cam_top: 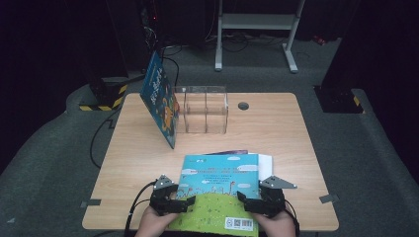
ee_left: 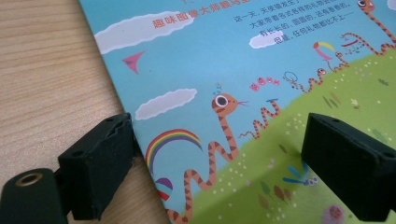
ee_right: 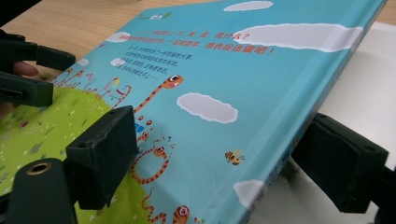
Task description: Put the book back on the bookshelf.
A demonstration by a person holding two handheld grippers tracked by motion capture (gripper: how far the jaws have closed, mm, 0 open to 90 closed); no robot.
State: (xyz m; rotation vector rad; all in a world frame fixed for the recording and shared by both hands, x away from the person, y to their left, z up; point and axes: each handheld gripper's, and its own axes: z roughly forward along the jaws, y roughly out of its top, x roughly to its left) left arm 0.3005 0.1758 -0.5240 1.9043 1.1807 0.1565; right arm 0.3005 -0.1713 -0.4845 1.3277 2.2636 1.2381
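A picture book (cam_top: 220, 190) with a blue sky and green hill cover lies on top of a small stack at the table's front edge. My left gripper (cam_top: 184, 205) sits at its left edge. In the left gripper view the jaws stand wide apart, one beside the book's edge (ee_left: 140, 140) on the wood, the other over the green cover. My right gripper (cam_top: 244, 201) is at the book's right edge. There the jaws straddle that edge (ee_right: 299, 116), one above the cover, one below over a white book (ee_right: 359, 84), with a gap showing.
At the back, a second blue book (cam_top: 160, 98) stands tilted against a clear acrylic holder (cam_top: 205, 109). A purple book's corner (cam_top: 232, 152) peeks from under the stack. The wooden table (cam_top: 276, 128) has a round cable hole (cam_top: 243, 105). A metal frame stands on the floor beyond.
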